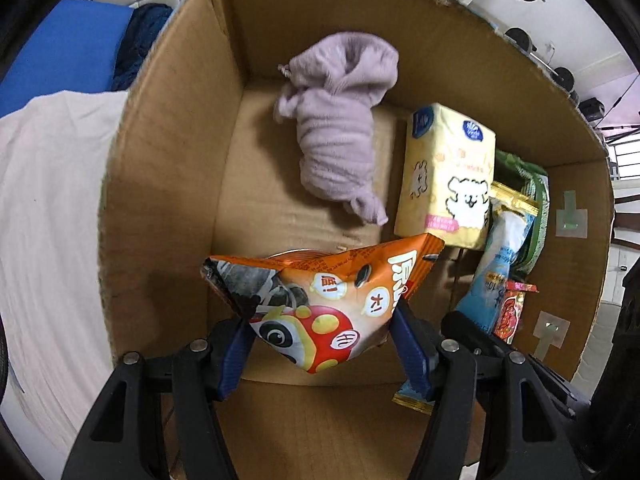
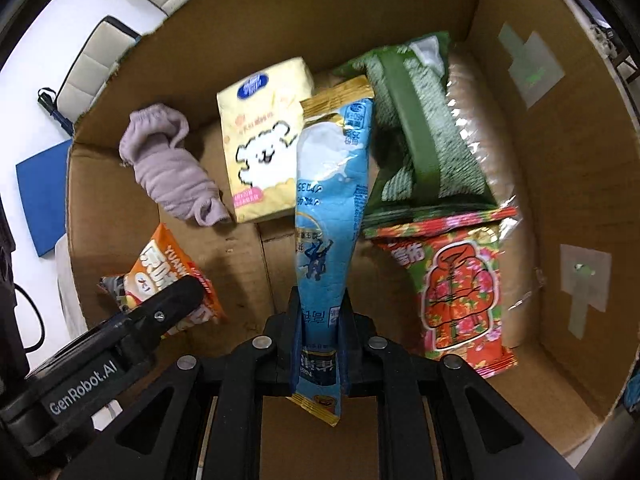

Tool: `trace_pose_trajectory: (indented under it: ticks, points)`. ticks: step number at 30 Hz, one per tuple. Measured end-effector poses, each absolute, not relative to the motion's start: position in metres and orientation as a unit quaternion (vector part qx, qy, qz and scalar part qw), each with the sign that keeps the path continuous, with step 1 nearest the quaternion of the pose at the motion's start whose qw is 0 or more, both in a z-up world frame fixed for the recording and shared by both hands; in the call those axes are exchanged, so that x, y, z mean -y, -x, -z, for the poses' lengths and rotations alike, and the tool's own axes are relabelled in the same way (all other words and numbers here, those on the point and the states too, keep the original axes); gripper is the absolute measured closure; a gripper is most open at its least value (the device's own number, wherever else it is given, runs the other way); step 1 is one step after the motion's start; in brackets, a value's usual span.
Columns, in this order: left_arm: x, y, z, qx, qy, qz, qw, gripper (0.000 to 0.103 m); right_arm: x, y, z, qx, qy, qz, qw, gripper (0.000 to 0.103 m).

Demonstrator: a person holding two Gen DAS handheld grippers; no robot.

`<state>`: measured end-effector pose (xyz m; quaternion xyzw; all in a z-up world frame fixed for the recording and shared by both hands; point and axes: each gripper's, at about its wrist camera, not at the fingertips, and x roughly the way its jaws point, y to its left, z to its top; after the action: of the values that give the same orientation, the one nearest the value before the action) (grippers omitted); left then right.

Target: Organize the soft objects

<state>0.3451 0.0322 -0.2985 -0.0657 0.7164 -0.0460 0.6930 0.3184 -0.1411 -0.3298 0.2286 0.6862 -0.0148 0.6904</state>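
My left gripper (image 1: pixel 320 332) is shut on an orange snack bag (image 1: pixel 320 300) and holds it inside a cardboard box (image 1: pixel 168 160), near its front left. My right gripper (image 2: pixel 320 328) is shut on a long blue packet (image 2: pixel 332 200) and holds it over the box middle. The left gripper and its orange bag (image 2: pixel 160 276) also show in the right wrist view. A rolled lilac cloth (image 1: pixel 340 128) and a yellow tissue pack (image 1: pixel 448 176) lie on the box floor.
A green packet (image 2: pixel 416 132), a red floral packet (image 2: pixel 460 288) and a clear-wrapped brown bundle (image 2: pixel 492 152) lie along the box's right side. A white sheet (image 1: pixel 48 220) and a blue pad (image 1: pixel 68 48) lie outside the box on the left.
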Motion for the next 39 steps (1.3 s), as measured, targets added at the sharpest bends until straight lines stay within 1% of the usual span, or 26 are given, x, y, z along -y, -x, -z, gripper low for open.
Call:
trace_pose_trajectory:
  ticks: [7, 12, 14, 15, 17, 18, 20, 21, 23, 27, 29, 30, 31, 32, 35, 39]
  points:
    - [-0.035, -0.341, 0.306, -0.728, 0.069, 0.042, 0.681, 0.04, 0.141, -0.328, 0.342, -0.699, -0.216, 0.009, 0.682, 0.083]
    - [-0.038, -0.339, 0.299, -0.724, 0.074, 0.041, 0.685, 0.04, 0.139, -0.329, 0.34, -0.699, -0.201, 0.014, 0.686, 0.071]
    - [-0.037, -0.335, 0.295, -0.722, 0.071, 0.039, 0.687, 0.036, 0.139, -0.329, 0.34, -0.698, -0.197, 0.015, 0.688, 0.065]
    - [-0.036, -0.334, 0.294, -0.721, 0.071, 0.039, 0.688, 0.035, 0.14, -0.329, 0.34, -0.698, -0.197, 0.016, 0.688, 0.064]
    - [-0.037, -0.333, 0.29, -0.72, 0.071, 0.037, 0.689, 0.028, 0.142, -0.328, 0.338, -0.697, -0.191, 0.018, 0.691, 0.058]
    - [-0.037, -0.331, 0.288, -0.719, 0.069, 0.036, 0.691, 0.026, 0.142, -0.328, 0.336, -0.696, -0.189, 0.018, 0.693, 0.056]
    - [-0.037, -0.328, 0.28, -0.713, 0.062, 0.032, 0.697, 0.017, 0.145, -0.33, 0.333, -0.695, -0.181, 0.021, 0.696, 0.048]
    - [-0.034, -0.325, 0.275, -0.711, 0.059, 0.03, 0.701, 0.015, 0.146, -0.329, 0.331, -0.694, -0.178, 0.021, 0.697, 0.046]
    - [-0.04, -0.316, 0.266, -0.705, 0.056, 0.03, 0.707, 0.011, 0.148, -0.328, 0.326, -0.692, -0.166, 0.021, 0.702, 0.037]
    - [-0.039, -0.308, 0.25, -0.689, 0.047, 0.03, 0.723, 0.008, 0.148, -0.322, 0.314, -0.685, -0.126, 0.023, 0.717, 0.025]
    - [-0.038, -0.309, 0.24, -0.678, 0.037, 0.031, 0.733, 0.004, 0.144, -0.317, 0.306, -0.68, -0.102, 0.026, 0.726, 0.016]
    - [-0.037, -0.306, 0.236, -0.674, 0.031, 0.032, 0.738, 0.002, 0.143, -0.314, 0.302, -0.676, -0.087, 0.026, 0.731, 0.013]
    - [-0.036, -0.308, 0.233, -0.67, 0.025, 0.031, 0.741, 0.001, 0.146, -0.311, 0.299, -0.674, -0.078, 0.026, 0.734, 0.006]
    - [-0.035, -0.305, 0.228, -0.663, 0.016, 0.032, 0.748, 0.001, 0.143, -0.309, 0.296, -0.67, -0.066, 0.027, 0.739, 0.001]
    - [-0.031, -0.298, 0.218, -0.651, 0.0, 0.032, 0.758, 0.001, 0.15, -0.305, 0.285, -0.659, -0.041, 0.034, 0.75, 0.0]
    - [-0.031, -0.29, 0.206, -0.642, -0.003, 0.029, 0.766, 0.001, 0.158, -0.295, 0.276, -0.655, -0.042, 0.035, 0.754, 0.0]
